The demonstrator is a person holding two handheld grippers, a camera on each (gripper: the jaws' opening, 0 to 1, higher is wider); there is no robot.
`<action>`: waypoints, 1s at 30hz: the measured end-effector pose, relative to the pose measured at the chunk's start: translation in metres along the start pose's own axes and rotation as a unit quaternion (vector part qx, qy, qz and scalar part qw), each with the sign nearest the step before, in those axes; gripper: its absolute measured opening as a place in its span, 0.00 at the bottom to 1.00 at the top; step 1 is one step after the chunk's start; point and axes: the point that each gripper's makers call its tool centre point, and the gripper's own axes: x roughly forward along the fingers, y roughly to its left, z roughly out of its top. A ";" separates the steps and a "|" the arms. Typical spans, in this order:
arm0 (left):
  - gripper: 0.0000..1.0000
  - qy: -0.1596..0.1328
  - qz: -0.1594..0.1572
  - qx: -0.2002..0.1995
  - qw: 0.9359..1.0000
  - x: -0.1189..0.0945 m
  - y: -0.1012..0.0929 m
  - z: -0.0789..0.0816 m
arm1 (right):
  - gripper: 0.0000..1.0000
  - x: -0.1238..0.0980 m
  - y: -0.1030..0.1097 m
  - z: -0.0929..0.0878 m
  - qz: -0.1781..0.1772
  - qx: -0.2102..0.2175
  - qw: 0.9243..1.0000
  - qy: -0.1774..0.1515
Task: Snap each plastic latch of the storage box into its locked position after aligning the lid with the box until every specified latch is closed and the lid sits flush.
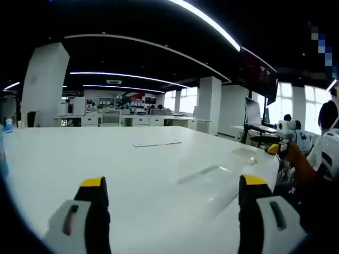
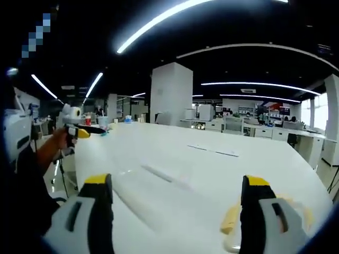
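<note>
Clear storage box lid [image 1: 222, 182] flat on the white table [image 1: 106, 153], yellow latch [image 2: 231, 218] at its edge.

My right gripper [image 2: 177, 211] hides part of a clear box [image 2: 230, 219] with yellowish latches near the table's [image 2: 212, 164] right edge, and the frame's bottom cuts the rest off. In the left gripper view a clear lid [image 1: 212, 177] near the tabletop's right edge is so faint I cannot trace its outline. Thin flat strips [image 1: 157, 143] mid-table are too small to identify
</note>
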 end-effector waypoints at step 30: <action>1.00 0.010 -0.045 0.013 0.999 0.045 -0.049 0.012 | 0.98 -0.027 -0.044 -0.011 -0.031 0.019 0.999 0.005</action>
